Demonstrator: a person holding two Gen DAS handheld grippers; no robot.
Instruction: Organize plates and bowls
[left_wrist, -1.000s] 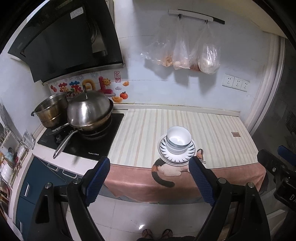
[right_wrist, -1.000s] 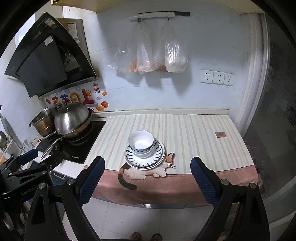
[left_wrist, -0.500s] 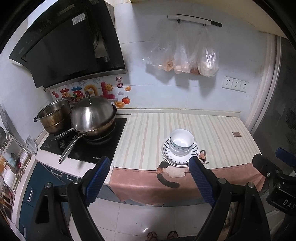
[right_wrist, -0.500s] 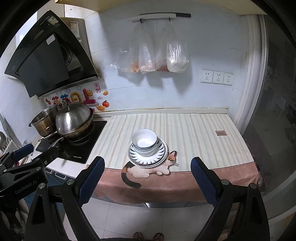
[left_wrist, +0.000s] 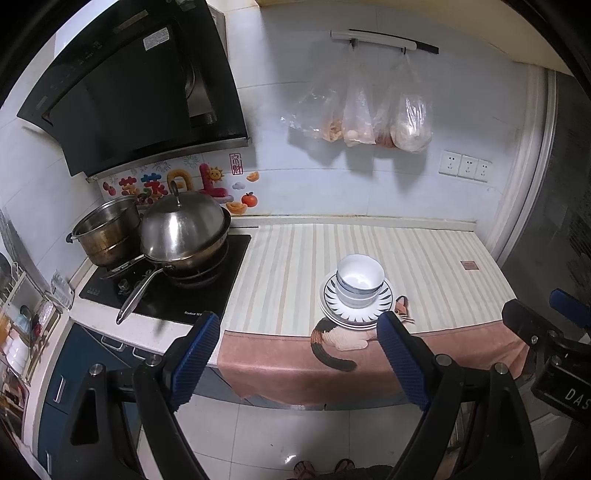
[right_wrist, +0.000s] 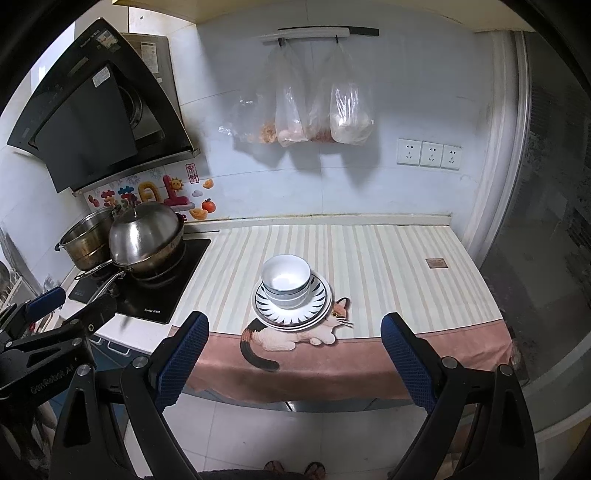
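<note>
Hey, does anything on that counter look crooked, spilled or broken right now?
Nothing spilled or broken. The bowls sit nested on the stacked plates, slightly toward the stack's back left. The plates lie near the counter's front edge, over the cat picture.

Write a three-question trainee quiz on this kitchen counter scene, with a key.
1. True or false: the stacked white bowls sit on the striped-rim plates.
2. Which cookware stands nearest the plates? A) domed steel lidded pan B) open steel stockpot
3. Fill in: the blue-padded left gripper and right gripper are both ____.

Key: 1 true; 2 A; 3 open, holding nothing.
</note>
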